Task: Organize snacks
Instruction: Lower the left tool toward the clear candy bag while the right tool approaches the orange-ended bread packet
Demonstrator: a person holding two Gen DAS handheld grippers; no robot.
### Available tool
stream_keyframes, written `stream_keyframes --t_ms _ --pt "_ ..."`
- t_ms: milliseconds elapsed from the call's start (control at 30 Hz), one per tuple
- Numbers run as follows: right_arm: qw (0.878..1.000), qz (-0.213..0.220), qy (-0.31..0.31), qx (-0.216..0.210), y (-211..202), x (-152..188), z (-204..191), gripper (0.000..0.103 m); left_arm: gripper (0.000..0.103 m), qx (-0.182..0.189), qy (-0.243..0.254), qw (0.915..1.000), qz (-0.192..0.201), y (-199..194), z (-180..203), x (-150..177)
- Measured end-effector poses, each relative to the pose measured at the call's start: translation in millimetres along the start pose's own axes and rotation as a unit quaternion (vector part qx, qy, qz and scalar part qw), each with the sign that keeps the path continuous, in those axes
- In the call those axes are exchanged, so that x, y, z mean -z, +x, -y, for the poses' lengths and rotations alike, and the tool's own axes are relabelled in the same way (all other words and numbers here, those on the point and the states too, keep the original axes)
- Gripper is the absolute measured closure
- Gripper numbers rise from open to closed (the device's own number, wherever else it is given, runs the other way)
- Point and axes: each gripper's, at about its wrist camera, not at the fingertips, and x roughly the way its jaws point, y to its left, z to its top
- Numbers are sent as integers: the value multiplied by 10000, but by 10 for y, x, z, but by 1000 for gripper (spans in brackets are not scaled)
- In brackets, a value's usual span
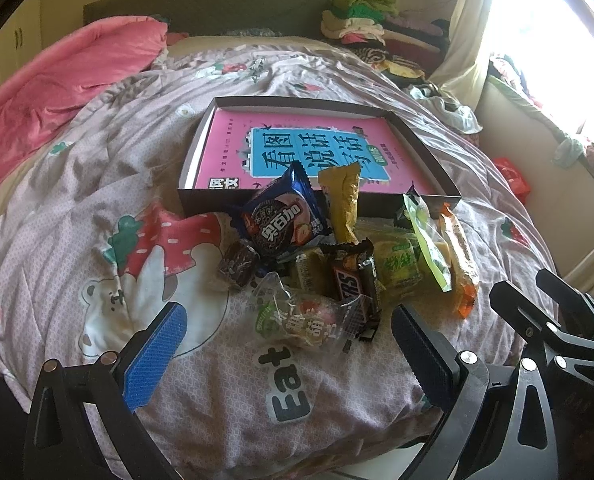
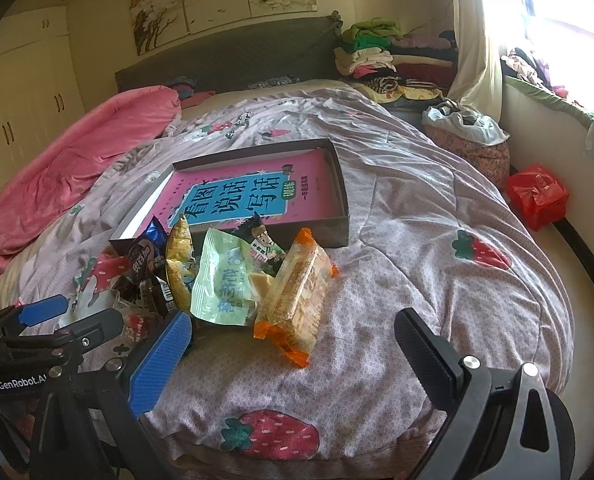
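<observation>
While the crinkled foil and plastic snack packets [image 1: 337, 264] lie heaped on the quilt, they crowd against the near wall of a shallow dark cardboard box [image 1: 437, 160], at twelve o'clock from the left gripper [image 1: 289, 340]. A glossy blue Oreo packet [image 1: 283, 216] and a matte mustard-yellow pouch [image 1: 343, 200] lean up against that wall; a brown Snickers bar [image 1: 353, 280] and a clear crackly wrapper [image 1: 297, 316] lie nearest the left tongs. At the heap's three o'clock edge sit a pale green pouch [image 2: 221, 280] and a long orange-ended biscuit pack [image 2: 297, 300], the latter at eleven o'clock from the right gripper [image 2: 293, 344]. Inside the box lies a flat pink book with a blue title panel [image 1: 297, 144]. Both pairs of tongs are spread wide and grip nothing, their ribbed blue and black pads apart above the soft strawberry-print quilt [image 2: 417, 248]. A rumpled pink blanket [image 1: 57, 92] lies at ten o'clock, and folded clothes [image 1: 361, 20] are stacked at one o'clock.
</observation>
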Motion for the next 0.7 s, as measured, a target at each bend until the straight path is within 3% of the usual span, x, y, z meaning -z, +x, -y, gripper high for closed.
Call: stream_keyframes --t_ms 700 --pt "9996 -157 218 -54 102 2 92 0 2 141 -227 9985 -477 285 -184 43"
